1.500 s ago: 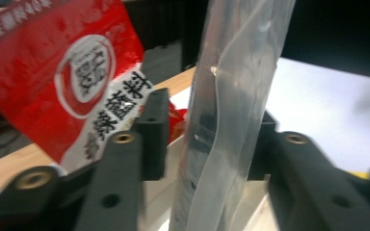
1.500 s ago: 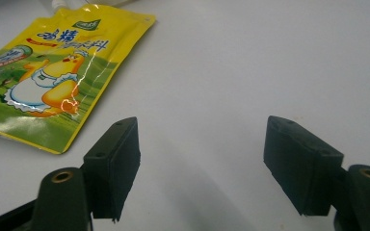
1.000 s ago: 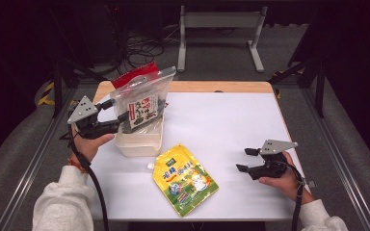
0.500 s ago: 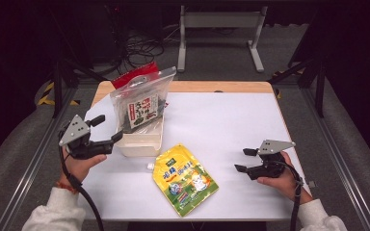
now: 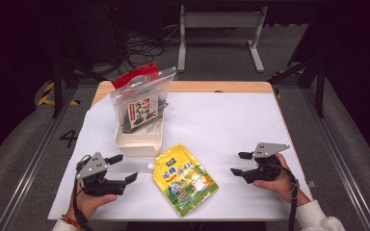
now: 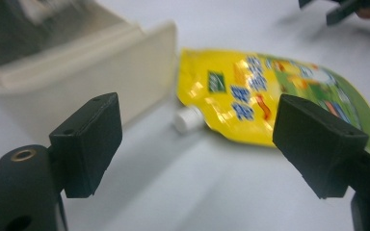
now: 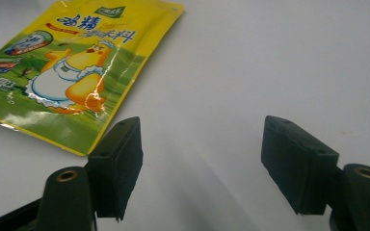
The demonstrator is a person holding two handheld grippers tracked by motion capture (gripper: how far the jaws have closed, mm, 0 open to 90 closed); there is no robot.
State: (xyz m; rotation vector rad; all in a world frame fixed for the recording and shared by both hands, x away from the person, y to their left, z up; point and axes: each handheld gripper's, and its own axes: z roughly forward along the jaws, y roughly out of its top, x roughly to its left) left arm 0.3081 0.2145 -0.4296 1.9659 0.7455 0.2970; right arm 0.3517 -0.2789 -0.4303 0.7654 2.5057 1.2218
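Note:
A clear seaweed bag (image 5: pixel 142 103) stands upright in a cream bin (image 5: pixel 138 143), leaning on a red bag (image 5: pixel 136 75) behind it. A yellow spout pouch (image 5: pixel 185 180) lies flat in front of the bin, its white cap (image 5: pixel 150 166) pointing left. My left gripper (image 5: pixel 125 167) hovers low at the front left, open, aimed at the cap (image 6: pixel 188 119) and pouch (image 6: pixel 270 101). Its jaws have just been opening, and nothing is between them (image 6: pixel 202 144). My right gripper (image 5: pixel 239 163) is open and empty to the right of the pouch (image 7: pixel 72 72), over bare white table (image 7: pixel 207 163).
The bin's front wall (image 6: pixel 91 86) stands close on the left gripper's left. The white table cover (image 5: pixel 221 120) ends at a wooden edge (image 5: pixel 221 86) at the back. A metal stand (image 5: pixel 219 29) and cables lie on the dark floor beyond.
My left gripper has left the seaweed bag, which stays standing in the bin. It has come down and toward the table's front left. The right gripper has hardly moved.

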